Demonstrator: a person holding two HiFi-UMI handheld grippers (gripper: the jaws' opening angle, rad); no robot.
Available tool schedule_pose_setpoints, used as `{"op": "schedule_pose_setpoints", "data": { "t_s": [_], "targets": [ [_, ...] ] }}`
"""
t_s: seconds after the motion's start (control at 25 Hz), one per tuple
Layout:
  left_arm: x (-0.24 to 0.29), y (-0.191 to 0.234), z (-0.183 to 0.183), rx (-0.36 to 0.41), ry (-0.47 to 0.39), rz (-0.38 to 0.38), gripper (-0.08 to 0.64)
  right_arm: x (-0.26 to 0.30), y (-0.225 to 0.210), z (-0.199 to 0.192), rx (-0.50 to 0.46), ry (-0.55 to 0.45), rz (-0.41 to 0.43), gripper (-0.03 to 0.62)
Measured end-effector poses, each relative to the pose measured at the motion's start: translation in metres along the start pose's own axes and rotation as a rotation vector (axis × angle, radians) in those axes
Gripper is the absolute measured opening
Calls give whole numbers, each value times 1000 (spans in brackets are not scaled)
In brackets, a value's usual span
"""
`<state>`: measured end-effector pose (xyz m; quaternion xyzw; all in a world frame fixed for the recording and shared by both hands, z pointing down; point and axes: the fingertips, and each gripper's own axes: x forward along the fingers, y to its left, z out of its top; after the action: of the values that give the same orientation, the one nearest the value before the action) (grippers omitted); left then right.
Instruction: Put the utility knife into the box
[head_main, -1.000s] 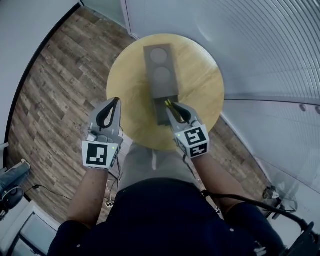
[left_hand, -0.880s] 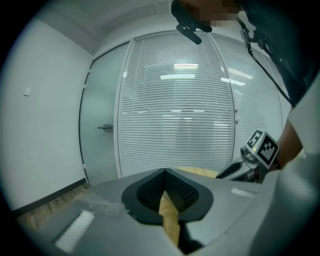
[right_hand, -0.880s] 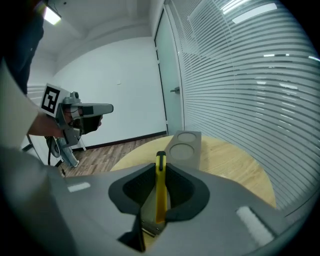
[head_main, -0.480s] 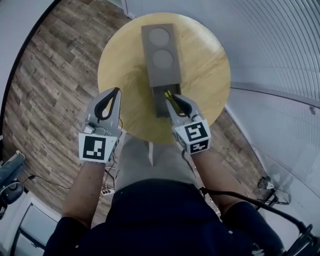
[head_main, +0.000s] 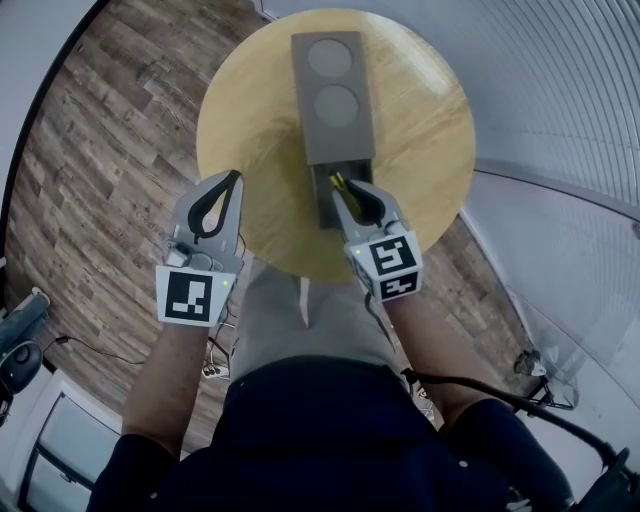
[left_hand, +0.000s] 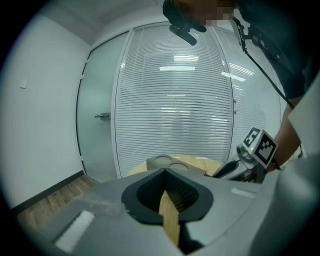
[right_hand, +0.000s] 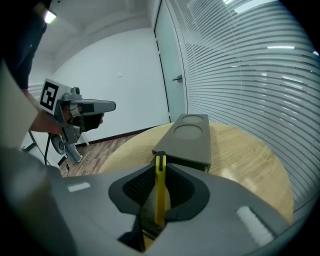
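The round wooden tabletop (head_main: 250, 130) is filled down the middle by a long grey box (head_main: 335, 100), its lid slid away so that the near end is left open. The left claw (head_main: 232, 180) is held off to the side above the tabletop's near edge, clenched on nothing and well apart from the box. The right claw (head_main: 348, 195) is clamped on the yellow utility knife (right_hand: 160, 190), which is gripped on edge and pointed over that open end, not yet laid inside.

Trouble can be expected here. The box is steadied by nothing, so it could be shoved along the tabletop if the knife's tip is caught on the lid's edge. If it is released too high or tilted, the knife could be left propped on the rim.
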<state>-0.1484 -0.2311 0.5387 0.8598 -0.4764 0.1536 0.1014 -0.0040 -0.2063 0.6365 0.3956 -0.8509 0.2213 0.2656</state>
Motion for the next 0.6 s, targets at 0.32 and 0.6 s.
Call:
{"op": "schedule_pose_setpoints", "data": {
  "t_s": [0.32, 0.6],
  "targets": [
    [-10, -4, -20, -16, 39, -5, 3, 2, 2, 0, -19, 0, 4, 75],
    [-11, -8, 0, 0, 11, -9, 3, -2, 8, 5, -36, 12, 8, 163]
  ]
}}
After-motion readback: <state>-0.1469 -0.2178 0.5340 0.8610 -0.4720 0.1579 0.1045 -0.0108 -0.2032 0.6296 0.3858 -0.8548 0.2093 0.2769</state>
